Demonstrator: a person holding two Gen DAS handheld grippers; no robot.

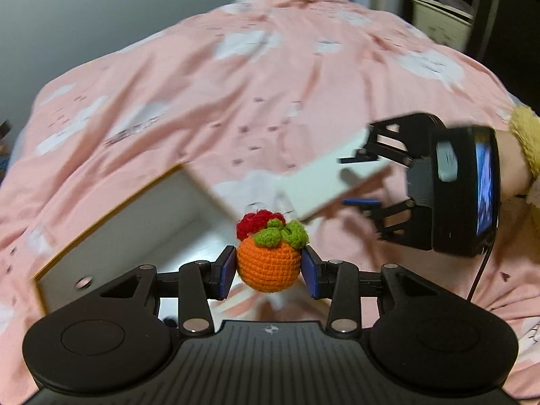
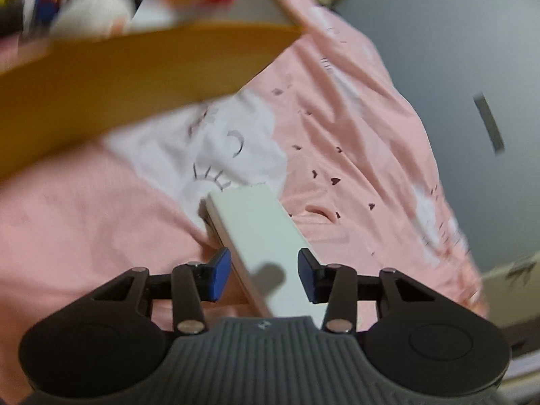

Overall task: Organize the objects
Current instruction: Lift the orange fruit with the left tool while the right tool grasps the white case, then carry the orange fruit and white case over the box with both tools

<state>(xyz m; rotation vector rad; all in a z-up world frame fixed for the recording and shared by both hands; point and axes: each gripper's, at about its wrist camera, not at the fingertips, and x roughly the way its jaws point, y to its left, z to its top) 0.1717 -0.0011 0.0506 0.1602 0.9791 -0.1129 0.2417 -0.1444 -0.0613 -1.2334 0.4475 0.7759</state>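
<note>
Two grippers: left point(image 1: 268, 266) clamps crochet orange point(image 1: 268, 265); right point(image 2: 264, 275) straddles white slab point(image 2: 260, 236), contact unclear.

Open pink bed point(image 1: 270, 77) across the upper frame; white-lined box point(image 1: 141, 222) blocking lower left, right gripper point(image 1: 359, 180) with white slab point(image 1: 324, 182) blocking centre right.

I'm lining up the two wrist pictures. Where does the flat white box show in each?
Left wrist view: the flat white box lies right of centre, slanting across the pink bedspread, between the jaws of the right gripper.
Right wrist view: it sits low in the middle, running up and away between the gripper's blue pads.
Shared landmark: the open box with the yellow outside.
</note>
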